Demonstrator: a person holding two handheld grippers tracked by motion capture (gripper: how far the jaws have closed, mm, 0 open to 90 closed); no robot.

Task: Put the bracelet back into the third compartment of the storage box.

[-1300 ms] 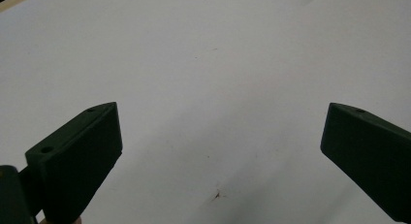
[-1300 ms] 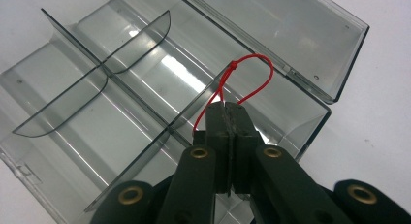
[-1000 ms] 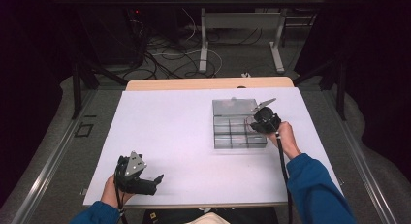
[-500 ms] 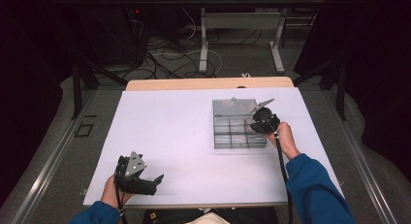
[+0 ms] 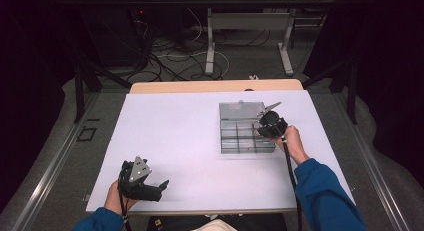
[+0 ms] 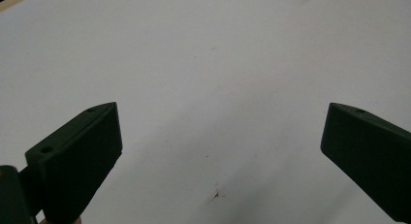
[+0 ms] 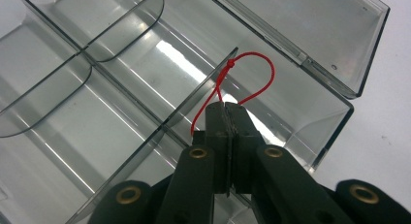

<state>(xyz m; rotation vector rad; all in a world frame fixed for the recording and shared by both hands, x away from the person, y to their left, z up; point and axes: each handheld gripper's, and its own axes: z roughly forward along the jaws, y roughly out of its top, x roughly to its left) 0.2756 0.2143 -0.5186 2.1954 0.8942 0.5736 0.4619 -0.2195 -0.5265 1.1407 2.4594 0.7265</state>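
A clear plastic compartment box [image 5: 240, 136] lies open on the white table, its lid [image 5: 239, 110] folded back on the far side. My right gripper [image 5: 265, 125] hovers over the box's right side, shut on a thin red string loop [image 7: 242, 83]. In the right gripper view the knotted loop sticks out past the closed tips [image 7: 227, 107], hanging over a divider [image 7: 194, 103] between compartments [image 7: 97, 117]. My left gripper [image 5: 162, 183] rests near the table's front left edge, held by a hand. Its jaws stand wide apart over bare white tabletop [image 6: 213, 88], with nothing between them.
The white tabletop [image 5: 175, 131] spreads between the two grippers. A wooden strip [image 5: 215, 86] runs along the far edge. Beyond it stand table legs [image 5: 210, 41] and cables [image 5: 165, 56] on the floor. A blue sleeve [image 5: 325, 196] comes in at the lower right.
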